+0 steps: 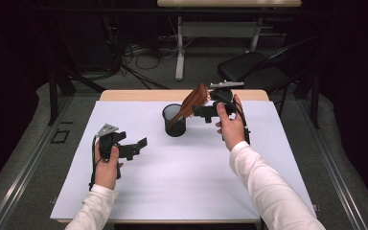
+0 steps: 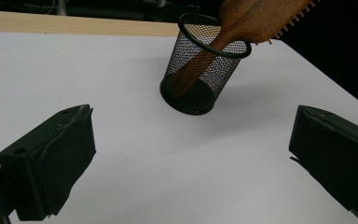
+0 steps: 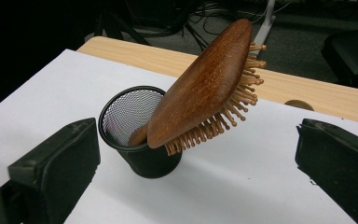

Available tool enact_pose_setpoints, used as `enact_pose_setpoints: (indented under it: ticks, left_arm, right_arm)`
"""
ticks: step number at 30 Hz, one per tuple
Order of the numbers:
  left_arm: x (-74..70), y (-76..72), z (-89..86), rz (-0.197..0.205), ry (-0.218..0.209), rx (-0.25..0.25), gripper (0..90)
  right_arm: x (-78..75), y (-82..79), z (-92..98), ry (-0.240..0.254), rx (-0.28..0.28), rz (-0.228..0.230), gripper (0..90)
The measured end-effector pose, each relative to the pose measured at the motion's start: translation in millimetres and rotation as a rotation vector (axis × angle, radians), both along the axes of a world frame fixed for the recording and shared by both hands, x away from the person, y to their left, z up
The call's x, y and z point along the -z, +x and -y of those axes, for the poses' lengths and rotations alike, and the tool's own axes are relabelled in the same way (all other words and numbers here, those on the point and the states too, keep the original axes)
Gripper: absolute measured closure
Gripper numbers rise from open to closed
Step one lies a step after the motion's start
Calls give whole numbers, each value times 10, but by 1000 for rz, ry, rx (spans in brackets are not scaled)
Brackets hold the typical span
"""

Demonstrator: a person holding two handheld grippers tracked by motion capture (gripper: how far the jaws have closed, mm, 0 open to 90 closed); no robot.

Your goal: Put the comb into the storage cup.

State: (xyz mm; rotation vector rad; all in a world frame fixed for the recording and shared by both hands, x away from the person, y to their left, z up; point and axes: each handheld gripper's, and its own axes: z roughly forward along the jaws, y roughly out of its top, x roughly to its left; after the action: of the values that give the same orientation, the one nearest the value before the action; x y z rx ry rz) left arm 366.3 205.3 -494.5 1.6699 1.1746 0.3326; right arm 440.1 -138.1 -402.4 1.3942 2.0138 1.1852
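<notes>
Broad white surface (image 1: 182,182), with a black mesh cup (image 1: 174,120) standing upright toward its far middle. Handle-down in that cup, a wooden hairbrush (image 1: 191,101), long axis slanted up and away toward the person's right, paddle head well above the rim and leaning on it.

Just beside that head, the right tongs (image 1: 202,112): jaws spread wide in the right gripper view, gripping nothing, the brush (image 3: 205,88) straight ahead and centred between them. Clearly nearer than the left tongs (image 1: 138,146), held well apart on the near left, likewise wide open and empty, with the cup (image 2: 200,70) ahead and slightly right in the left gripper view.

Probably a matter for the right hand, then: a short reach forward to the head, or a clean withdrawal.

Smooth reddish-brown back on the brush, oval paddle, rows of pale wooden pins pointing down and to the right, narrow handle visible through the mesh.
</notes>
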Motion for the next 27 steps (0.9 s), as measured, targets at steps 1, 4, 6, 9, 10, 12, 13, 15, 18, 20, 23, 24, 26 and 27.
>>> enact_pose_setpoints:
  ticks: [1, 4, 6, 9, 10, 12, 13, 15, 18, 20, 23, 24, 26, 27]
  left_arm:
    - [-5, -4, 1, 2, 1, 2, 4]
    - [-25, -22, -4, 6, 2, 7, 4]
    - [-32, -32, -12, 6, 2, 7, 4]
    - [-39, -48, -22, 5, 4, 7, 4]
    - [-42, -53, -24, 7, 9, 6, 4]
    - [-46, -56, -23, 10, 15, 11, 4]
    - [-49, -54, -21, 11, 13, 12, 4]
    - [-55, -48, -18, 12, 13, 12, 4]
    - [-59, -43, -8, 13, 16, 19, 4]
    - [-62, -44, -2, 13, 19, 21, 4]
    - [-69, -48, 4, 14, 20, 25, 4]
    - [-73, -51, 6, 15, 19, 27, 4]
    - [-81, -56, 4, 19, 22, 26, 4]
    - [-84, -58, 4, 20, 21, 27, 4]
  right_arm:
    - [-9, -14, 7, -2, 1, 2, 0]
    - [-44, -74, 43, 5, -1, 9, 0]
    - [-62, -119, 72, 6, -5, 14, 0]
    - [-73, -179, 114, 14, -16, 18, 0]
    - [-73, -199, 128, 17, -18, 20, 0]
    - [-69, -234, 160, 27, -21, 19, 0]
    - [-64, -253, 178, 33, -24, 18, 0]
    - [-46, -293, 216, 40, -27, 17, 0]
    - [-3, -365, 285, 47, -30, 18, 0]
    - [32, -421, 336, 53, -28, 15, 0]
    - [93, -503, 397, 65, -35, 5, 0]
    - [110, -536, 411, 66, -37, 4, 0]
    - [145, -616, 430, 38, -45, 24, 0]
    - [163, -661, 435, 24, -49, 34, 0]
